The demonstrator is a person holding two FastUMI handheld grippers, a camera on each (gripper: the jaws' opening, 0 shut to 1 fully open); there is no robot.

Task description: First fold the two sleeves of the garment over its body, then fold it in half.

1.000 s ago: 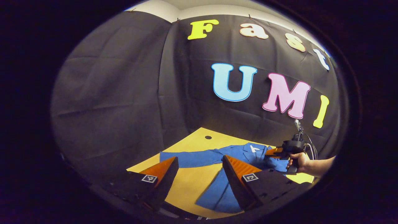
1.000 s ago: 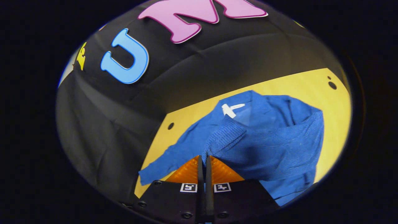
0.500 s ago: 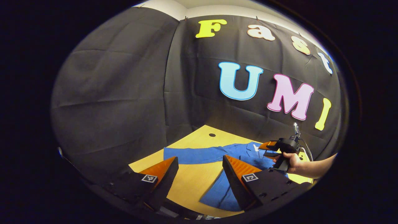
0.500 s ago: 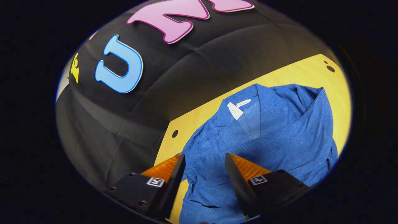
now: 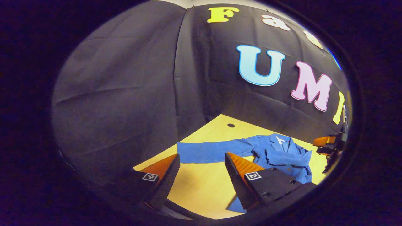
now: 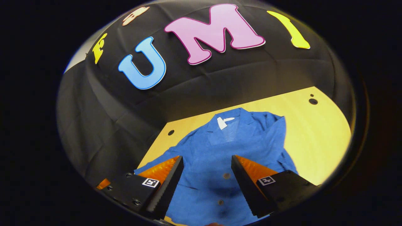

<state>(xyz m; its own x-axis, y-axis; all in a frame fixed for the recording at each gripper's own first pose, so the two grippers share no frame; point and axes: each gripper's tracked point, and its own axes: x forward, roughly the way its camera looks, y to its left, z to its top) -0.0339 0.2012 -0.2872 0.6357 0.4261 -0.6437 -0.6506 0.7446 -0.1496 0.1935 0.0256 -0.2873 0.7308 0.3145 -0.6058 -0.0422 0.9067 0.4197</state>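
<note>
A blue buttoned garment [image 6: 232, 141] lies on the yellow table [image 6: 317, 135], collar and white label [image 6: 224, 121] toward the wall. One sleeve lies folded across the body, its fold edge [image 6: 281, 131] on the right. The other sleeve [image 5: 207, 151] stretches flat to the left of the body [image 5: 282, 153]. My right gripper [image 6: 205, 161] hangs open above the garment's front, holding nothing. It also appears at the right edge of the left gripper view [image 5: 328, 146]. My left gripper [image 5: 201, 161] stands open above bare table, just in front of the stretched sleeve.
Black cloth walls close in the table's back and left side. Round holes mark the tabletop [image 5: 230, 125] [image 6: 313, 101] [image 6: 171, 132]. Bare yellow surface lies to the right of the garment [image 6: 314, 150] and in front of the stretched sleeve [image 5: 201, 188].
My right gripper opened and let go of the sleeve, which now lies over the body, then drew back. My left gripper turned left and moved closer to the stretched sleeve.
</note>
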